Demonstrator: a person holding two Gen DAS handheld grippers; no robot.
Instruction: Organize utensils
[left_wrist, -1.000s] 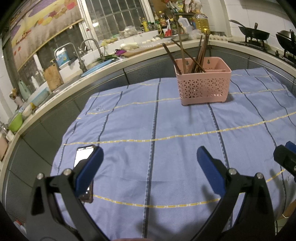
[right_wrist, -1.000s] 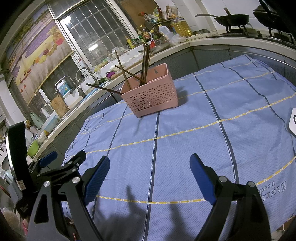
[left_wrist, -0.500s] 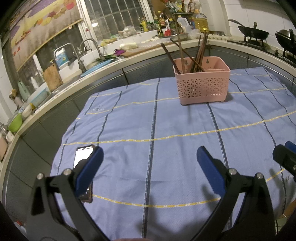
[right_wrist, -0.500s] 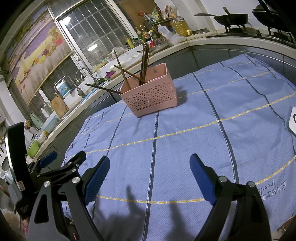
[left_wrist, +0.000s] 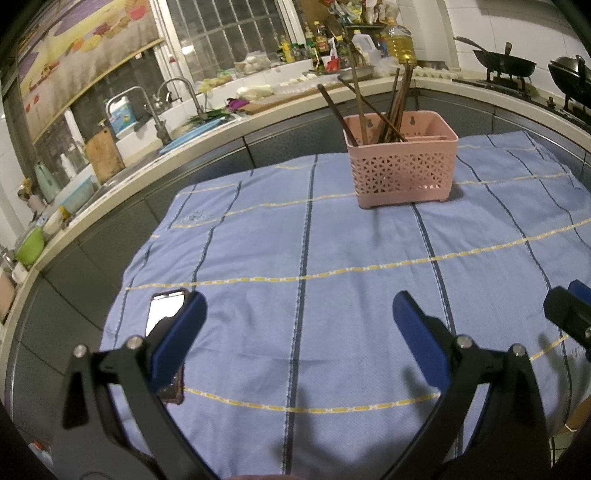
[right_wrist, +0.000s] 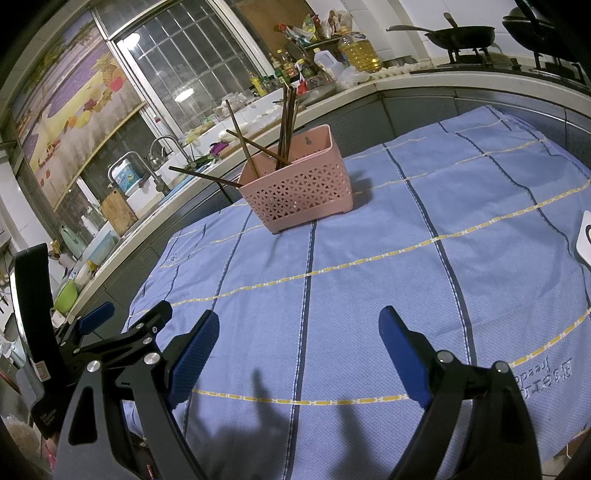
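1. Left gripper (left_wrist: 298, 312): at 6 o'clock in the left wrist view, jaws spread wide, nothing between the blue pads (left_wrist: 181, 334), held over the cloth.
2. Right gripper (right_wrist: 299, 332): at 6 o'clock in the right wrist view, jaws spread wide, empty, above the cloth.
3. Pink basket (left_wrist: 402, 170): perforated, upright on the cloth, at 1 o'clock from the left gripper, at 12 o'clock from the right (right_wrist: 299, 188).
4. Chopsticks (left_wrist: 393, 107): dark brown, standing in the basket, leaning at mixed angles, tips fanned out above the rim.
5. Blue striped cloth (left_wrist: 332, 240): spread flat, covering the table.
6. Phone (left_wrist: 164, 314): lying on the cloth at 8 o'clock, screen lit, partly hidden behind the left gripper's left finger.
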